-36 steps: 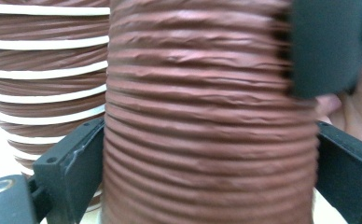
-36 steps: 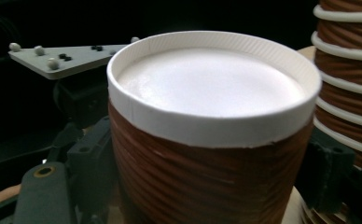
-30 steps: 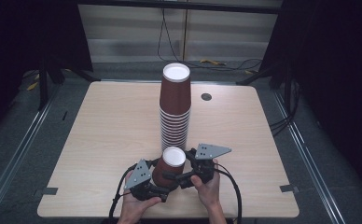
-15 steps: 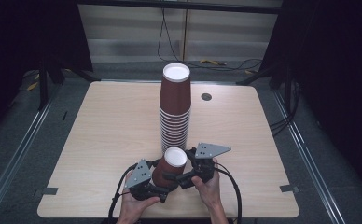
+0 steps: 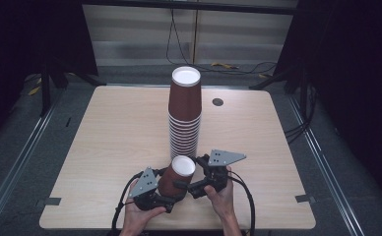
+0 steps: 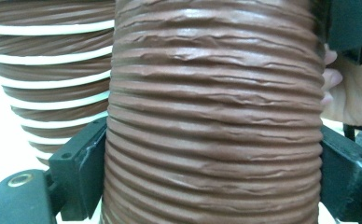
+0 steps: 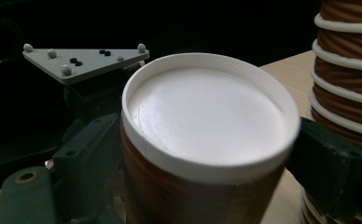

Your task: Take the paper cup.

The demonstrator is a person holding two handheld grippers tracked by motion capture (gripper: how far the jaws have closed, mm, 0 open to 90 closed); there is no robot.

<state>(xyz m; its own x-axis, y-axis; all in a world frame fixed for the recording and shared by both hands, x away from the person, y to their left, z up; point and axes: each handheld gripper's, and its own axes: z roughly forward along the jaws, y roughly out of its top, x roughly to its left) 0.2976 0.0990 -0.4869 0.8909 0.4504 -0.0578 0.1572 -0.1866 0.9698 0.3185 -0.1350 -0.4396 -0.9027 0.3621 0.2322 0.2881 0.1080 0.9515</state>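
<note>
A single brown ribbed paper cup [image 5: 175, 178] is held near the table's front edge, tilted, with its white closed end [image 7: 207, 119] up. My left gripper [image 5: 165, 195] is shut on its lower body, a black jaw pressed against each side of the ribbed wall [image 6: 214, 140]. My right gripper [image 5: 188, 186] is shut on the same cup just below the white end, a jaw on either side. Right behind it stands a tall stack of inverted brown cups [image 5: 184, 115], whose white rims [image 6: 44, 84] sit close beside the held cup.
The light wooden table [image 5: 110, 132] has a dark round grommet [image 5: 217, 102] at the back right. Two hands [image 5: 223, 196] hold the grippers at the front edge, with cables trailing. The left gripper's grey plate [image 7: 83, 58] rises beside the cup.
</note>
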